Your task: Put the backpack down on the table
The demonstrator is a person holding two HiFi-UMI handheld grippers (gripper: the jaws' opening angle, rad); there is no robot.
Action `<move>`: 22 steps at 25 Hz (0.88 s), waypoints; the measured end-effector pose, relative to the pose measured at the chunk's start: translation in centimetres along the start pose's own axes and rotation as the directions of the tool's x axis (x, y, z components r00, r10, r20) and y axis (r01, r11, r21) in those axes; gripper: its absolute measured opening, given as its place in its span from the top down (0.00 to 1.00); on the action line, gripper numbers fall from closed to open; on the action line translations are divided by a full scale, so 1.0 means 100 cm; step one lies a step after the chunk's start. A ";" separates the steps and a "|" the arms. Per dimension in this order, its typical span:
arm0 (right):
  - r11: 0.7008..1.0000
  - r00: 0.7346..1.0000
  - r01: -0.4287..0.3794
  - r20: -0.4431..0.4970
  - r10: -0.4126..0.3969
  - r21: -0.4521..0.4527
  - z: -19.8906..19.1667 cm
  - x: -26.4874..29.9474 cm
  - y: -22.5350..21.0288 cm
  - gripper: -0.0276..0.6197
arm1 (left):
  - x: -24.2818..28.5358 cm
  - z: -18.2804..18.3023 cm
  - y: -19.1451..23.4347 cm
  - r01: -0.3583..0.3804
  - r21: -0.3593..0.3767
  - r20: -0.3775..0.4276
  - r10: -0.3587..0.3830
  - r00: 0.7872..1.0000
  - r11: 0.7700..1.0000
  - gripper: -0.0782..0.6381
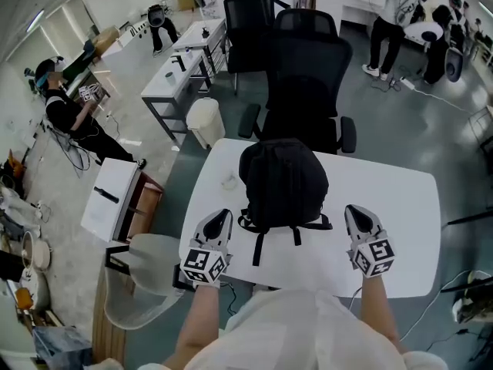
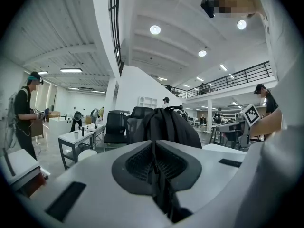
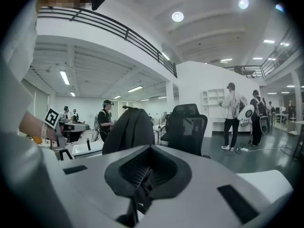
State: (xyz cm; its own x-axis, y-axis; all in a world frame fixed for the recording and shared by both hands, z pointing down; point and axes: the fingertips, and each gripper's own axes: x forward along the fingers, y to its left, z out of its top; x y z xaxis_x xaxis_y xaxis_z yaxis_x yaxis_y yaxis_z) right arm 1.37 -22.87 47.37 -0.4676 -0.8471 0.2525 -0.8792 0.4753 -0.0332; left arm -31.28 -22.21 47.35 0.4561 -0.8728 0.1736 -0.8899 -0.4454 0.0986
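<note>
A black backpack [image 1: 283, 179] stands upright on the white table [image 1: 400, 206], its back panel and shoulder straps toward me. My left gripper [image 1: 222, 216] is at its lower left and my right gripper [image 1: 354, 214] at its lower right, both just above the tabletop. In the left gripper view the jaws [image 2: 153, 156] are shut, with a black strap [image 2: 164, 194] pinched between the pads and the backpack [image 2: 166, 125] just beyond. In the right gripper view the jaws [image 3: 145, 172] are likewise shut on a black strap [image 3: 135, 204], and the backpack [image 3: 128, 129] rises ahead to the left.
A black office chair [image 1: 304, 91] stands against the table's far edge. A white bin [image 1: 204, 122] and a small white desk [image 1: 177, 75] lie to the far left, a white cabinet [image 1: 112, 199] to the near left. People stand at the room's edges.
</note>
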 end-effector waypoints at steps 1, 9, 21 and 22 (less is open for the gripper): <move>1.000 1.000 0.003 0.003 -0.003 -0.005 0.002 -0.001 0.000 0.93 | 0.000 0.000 -0.001 0.000 0.001 0.001 0.000 1.000 1.000 0.84; 1.000 1.000 -0.002 0.015 0.003 -0.025 0.009 -0.002 0.001 0.93 | 0.002 0.001 -0.006 0.005 0.006 0.011 -0.005 1.000 1.000 0.84; 0.999 1.000 -0.008 0.007 0.008 -0.033 0.009 -0.002 0.003 0.93 | 0.003 0.001 -0.008 0.013 0.003 0.011 -0.013 1.000 1.000 0.84; 0.999 1.000 -0.008 0.006 0.008 -0.034 0.010 -0.002 0.003 0.93 | 0.004 0.002 -0.008 0.013 0.004 0.011 -0.013 1.000 1.000 0.84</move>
State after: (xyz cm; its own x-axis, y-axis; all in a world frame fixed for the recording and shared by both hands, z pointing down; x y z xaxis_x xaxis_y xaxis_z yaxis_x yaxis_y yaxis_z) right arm 1.12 -22.80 46.38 -0.4751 -0.8448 0.2463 -0.8719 0.4896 -0.0024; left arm -30.38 -22.20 47.18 0.4677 -0.8690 0.1616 -0.8838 -0.4577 0.0972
